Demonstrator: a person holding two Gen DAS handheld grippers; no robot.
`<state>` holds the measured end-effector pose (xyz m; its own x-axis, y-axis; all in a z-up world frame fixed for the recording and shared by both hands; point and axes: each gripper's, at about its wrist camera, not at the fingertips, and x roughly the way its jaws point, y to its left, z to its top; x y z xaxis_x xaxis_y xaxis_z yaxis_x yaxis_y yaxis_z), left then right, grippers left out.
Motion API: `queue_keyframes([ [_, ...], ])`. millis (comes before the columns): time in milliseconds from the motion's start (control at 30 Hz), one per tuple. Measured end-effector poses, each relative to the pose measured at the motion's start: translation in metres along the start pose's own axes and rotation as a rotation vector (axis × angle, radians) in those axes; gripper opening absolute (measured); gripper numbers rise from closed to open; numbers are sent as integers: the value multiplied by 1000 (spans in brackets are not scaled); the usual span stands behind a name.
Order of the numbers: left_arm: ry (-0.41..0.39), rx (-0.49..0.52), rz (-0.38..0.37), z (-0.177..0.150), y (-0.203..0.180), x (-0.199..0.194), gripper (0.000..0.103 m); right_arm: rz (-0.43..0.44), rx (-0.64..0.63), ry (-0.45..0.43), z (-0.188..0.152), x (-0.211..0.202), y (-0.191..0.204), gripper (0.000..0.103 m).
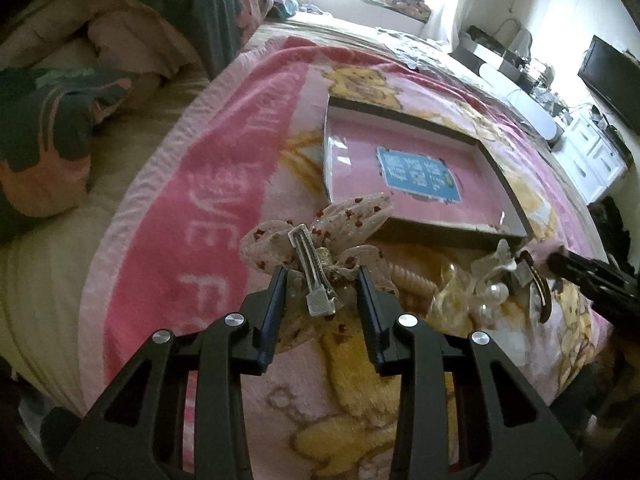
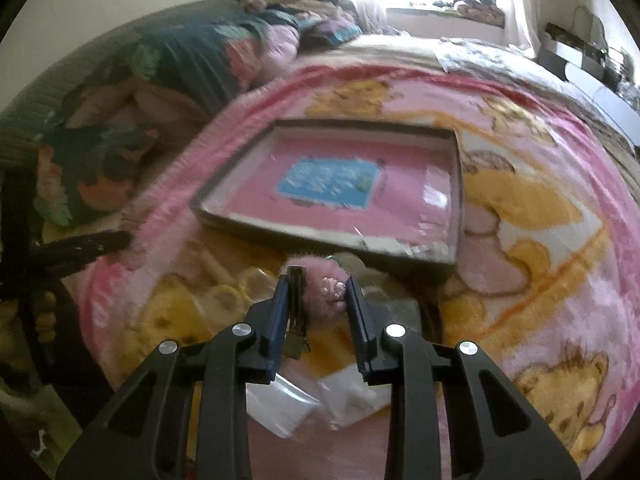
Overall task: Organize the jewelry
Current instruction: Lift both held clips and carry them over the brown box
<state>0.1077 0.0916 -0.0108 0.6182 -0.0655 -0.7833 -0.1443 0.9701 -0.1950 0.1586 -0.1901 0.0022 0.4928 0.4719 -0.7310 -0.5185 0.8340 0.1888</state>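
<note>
My left gripper [image 1: 322,280] is shut on a beige bow hair clip [image 1: 320,236] with red dots, its metal clasp facing up between the pads. It hangs just in front of the shallow box [image 1: 440,236], which has a pink floor and a blue label. My right gripper [image 2: 317,284] is shut on a pink fuzzy hair clip [image 2: 324,284], held near the front edge of the same box [image 2: 320,240]. Each gripper shows at the edge of the other's view: the right gripper [image 1: 588,276] and the left gripper [image 2: 80,244].
A beige twisted hair tie [image 1: 412,284] and a pile of clear, pearly bows [image 1: 480,292] lie on the pink bear blanket [image 1: 224,216]. Clear plastic bags [image 2: 288,404] lie under the right gripper. Pillows [image 1: 60,128] are heaped at the left.
</note>
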Motion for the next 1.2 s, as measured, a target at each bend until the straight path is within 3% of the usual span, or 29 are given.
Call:
queue_keyframes([
  [300,-43,37,1,33,-18,2,27,27,3,-85,31,-10,5,27],
  [567,-53,61,-12,70,-43,25,27,22,41,-128,56,-5,-15,27],
  [900,-11,97,-7,90,-73,69,28,-26,95,-108,74,20,-55,27],
  [1200,62,124,21,91,-83,117,29,-52,132,-46,63,52,-82,27],
])
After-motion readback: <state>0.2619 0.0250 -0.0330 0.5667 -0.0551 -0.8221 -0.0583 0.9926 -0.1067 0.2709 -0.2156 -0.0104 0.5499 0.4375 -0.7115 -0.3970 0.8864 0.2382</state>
